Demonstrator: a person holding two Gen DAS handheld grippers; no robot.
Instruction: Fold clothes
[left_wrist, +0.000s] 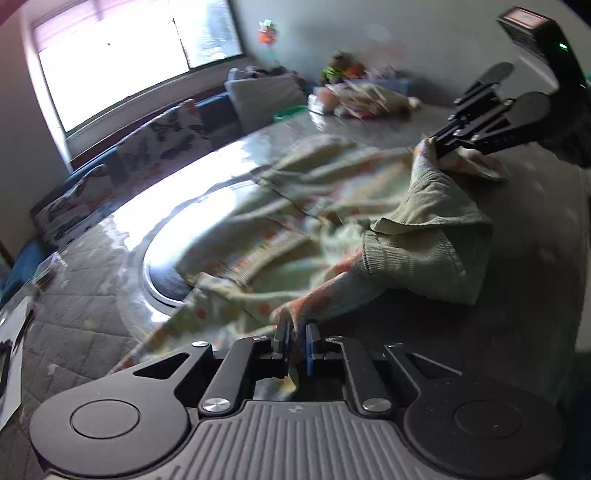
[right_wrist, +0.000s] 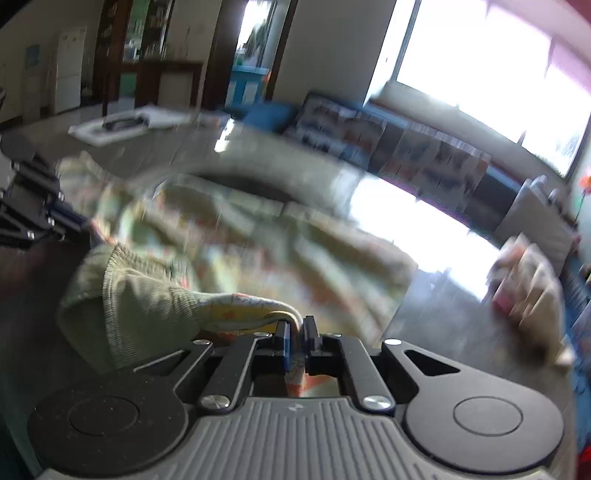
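Note:
A pale green garment (left_wrist: 332, 206) with orange and yellow print lies spread on a glossy table (left_wrist: 110, 229). Its ribbed green collar (left_wrist: 424, 236) hangs between both grippers. My left gripper (left_wrist: 297, 332) is shut on the garment's near edge. My right gripper (left_wrist: 439, 147) shows at the upper right of the left wrist view, shut on another part of the edge. In the right wrist view my right gripper (right_wrist: 295, 332) pinches the printed fabric (right_wrist: 258, 236), with the ribbed collar (right_wrist: 129, 295) to its left. The left gripper (right_wrist: 70, 221) shows at the left edge there.
A pile of other clothes (left_wrist: 362, 98) lies at the table's far side. A round inset ring (left_wrist: 162, 280) marks the table's middle. A sofa with butterfly cushions (left_wrist: 159, 144) stands under the window. A white tray (right_wrist: 122, 125) sits at the table's far end.

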